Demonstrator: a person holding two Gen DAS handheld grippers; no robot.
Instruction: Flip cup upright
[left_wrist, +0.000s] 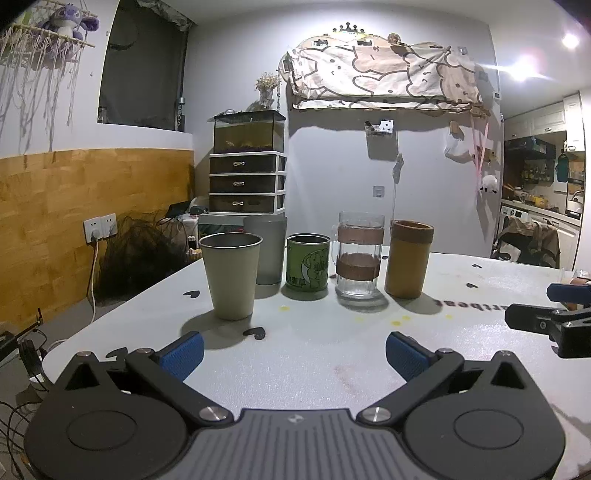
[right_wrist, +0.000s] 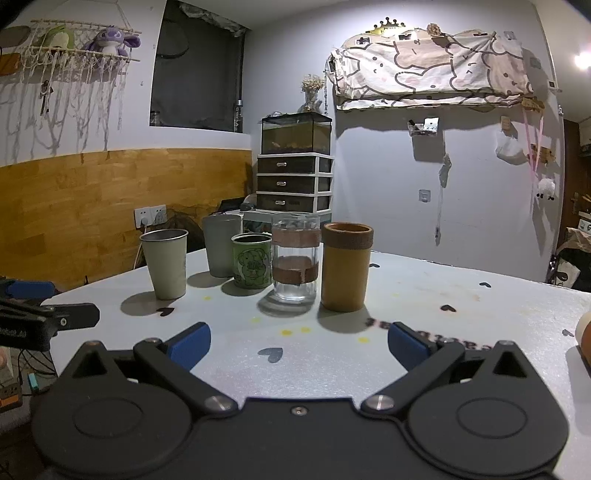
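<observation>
Several cups stand upright in a row on the white table (left_wrist: 314, 354): a steel tumbler (left_wrist: 231, 275), a grey frosted cup (left_wrist: 266, 251), a green printed mug (left_wrist: 307, 266), a glass mug with brown bands (left_wrist: 359, 254) and a tan cylinder cup (left_wrist: 408, 258). The right wrist view shows the same row: tumbler (right_wrist: 165, 263), grey cup (right_wrist: 220, 245), green mug (right_wrist: 252, 260), glass mug (right_wrist: 295, 256), tan cup (right_wrist: 346, 266). My left gripper (left_wrist: 294, 350) is open and empty, short of the row. My right gripper (right_wrist: 298, 343) is open and empty, also short of the row.
The right gripper shows at the right edge of the left wrist view (left_wrist: 550, 321); the left gripper shows at the left edge of the right wrist view (right_wrist: 48, 314). A pale rounded object (right_wrist: 583, 332) lies at the table's right edge. A drawer unit (left_wrist: 246, 182) stands behind the table.
</observation>
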